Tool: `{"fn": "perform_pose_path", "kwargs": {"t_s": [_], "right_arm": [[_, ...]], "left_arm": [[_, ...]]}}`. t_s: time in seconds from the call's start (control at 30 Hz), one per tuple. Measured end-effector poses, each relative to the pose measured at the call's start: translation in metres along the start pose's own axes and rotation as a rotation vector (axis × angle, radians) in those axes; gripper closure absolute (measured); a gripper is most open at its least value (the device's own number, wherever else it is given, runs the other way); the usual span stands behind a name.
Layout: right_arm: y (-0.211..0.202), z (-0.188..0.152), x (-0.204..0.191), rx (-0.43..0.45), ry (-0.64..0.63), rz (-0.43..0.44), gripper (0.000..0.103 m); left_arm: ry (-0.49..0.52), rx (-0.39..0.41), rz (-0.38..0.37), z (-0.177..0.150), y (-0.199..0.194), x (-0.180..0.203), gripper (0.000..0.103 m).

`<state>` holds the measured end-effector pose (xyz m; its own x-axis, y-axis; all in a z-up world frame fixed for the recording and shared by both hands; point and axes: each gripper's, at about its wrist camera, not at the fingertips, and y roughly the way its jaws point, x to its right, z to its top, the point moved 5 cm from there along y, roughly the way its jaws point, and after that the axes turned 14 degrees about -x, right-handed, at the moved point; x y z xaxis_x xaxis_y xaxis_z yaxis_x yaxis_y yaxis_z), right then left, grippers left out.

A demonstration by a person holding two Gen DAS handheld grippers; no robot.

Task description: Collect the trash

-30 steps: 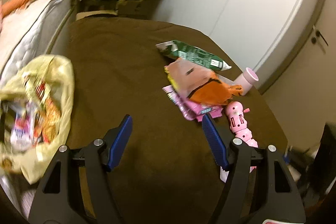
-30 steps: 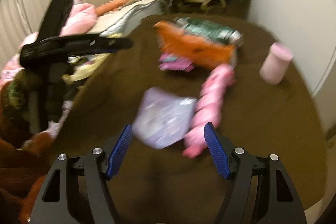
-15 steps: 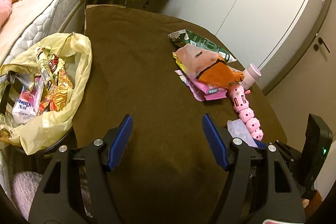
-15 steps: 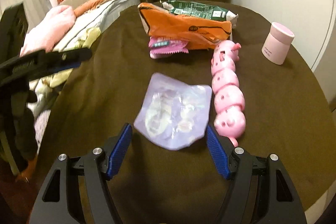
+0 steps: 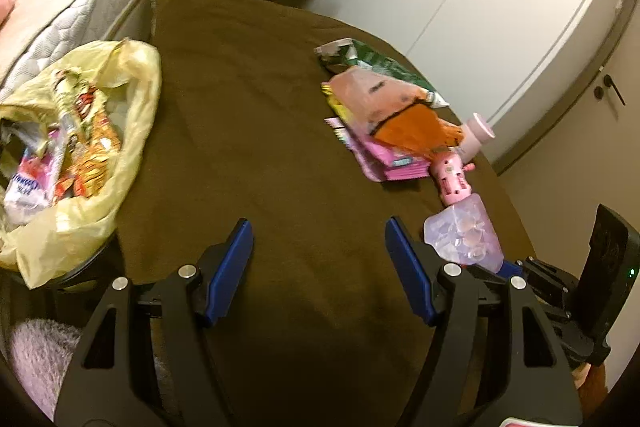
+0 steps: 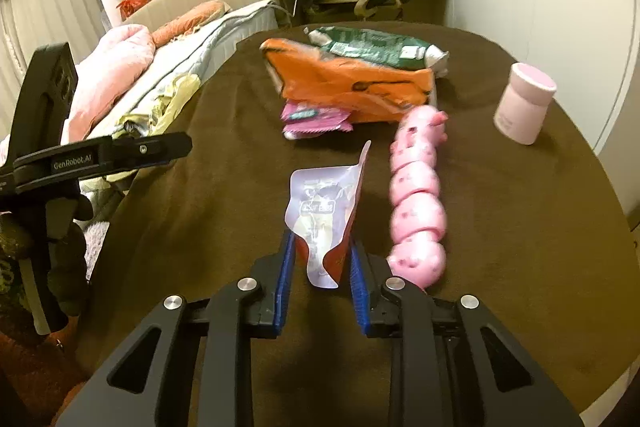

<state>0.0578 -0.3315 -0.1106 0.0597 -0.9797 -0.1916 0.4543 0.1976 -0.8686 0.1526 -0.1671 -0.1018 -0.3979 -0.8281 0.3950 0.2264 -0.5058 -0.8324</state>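
the pouch [image 6: 326, 211], a pale lilac foil-and-film packet, sits on the brown table [image 6: 520, 227] just left of the pink toy [image 6: 418, 195], with its near end between the blue pads of the right gripper [image 6: 320, 271]. the jaws are closing on it, and the packet has already buckled upward into a fold, its far corner standing up off the cloth. the pads appear to touch its creased sides, so i read it as pinched, if not yet firmly.

it looks very light, thin and floppy, with no stiffness of its own; it crumples rather than resists. the glossy film is likely slippery, so a shallow bite on one edge could slide out on the lift. nothing fragile about it, so a hard squeeze does no harm. the best hold is where the pads sit now, across the bunched lower part, where several layers stack into something thicker.

the left gripper [image 5: 320, 259] is spread wide and empty over bare table, near the yellow bag [image 5: 132, 131] of wrappers hanging at the table's left edge, which i take as the pouch's destination.

more trash waits farther back: an orange bag [image 6: 352, 83], a green bag [image 6: 376, 47] and a pink wrapper [image 6: 316, 119], piled together. a pink jar [image 6: 524, 103] stands apart to the right.
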Motion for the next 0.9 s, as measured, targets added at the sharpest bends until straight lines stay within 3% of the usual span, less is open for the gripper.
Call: {"fn": "perform_pose_path", "kwargs": {"t_s": [0.3,0.57,0.77,0.9], "right_arm": [[-0.024,0.001,0.041,0.084,0.088,-0.039,0.078],[-0.019,-0.005,0.055,0.080,0.108,-0.031,0.078],[-0.017,-0.006,0.060,0.076,0.118,-0.022,0.078],[-0.020,-0.005,0.057,0.088,0.112,-0.023,0.078]], "left_arm": [[0.087,0.054,-0.059,0.051,-0.009,0.036,0.038],[0.074,0.034,-0.020,0.100,0.021,0.045,0.039],[0.022,-0.068,-0.027,0.108,0.054,0.043,0.057],[0.016,-0.063,-0.027,0.107,0.051,0.041,0.072]]}}
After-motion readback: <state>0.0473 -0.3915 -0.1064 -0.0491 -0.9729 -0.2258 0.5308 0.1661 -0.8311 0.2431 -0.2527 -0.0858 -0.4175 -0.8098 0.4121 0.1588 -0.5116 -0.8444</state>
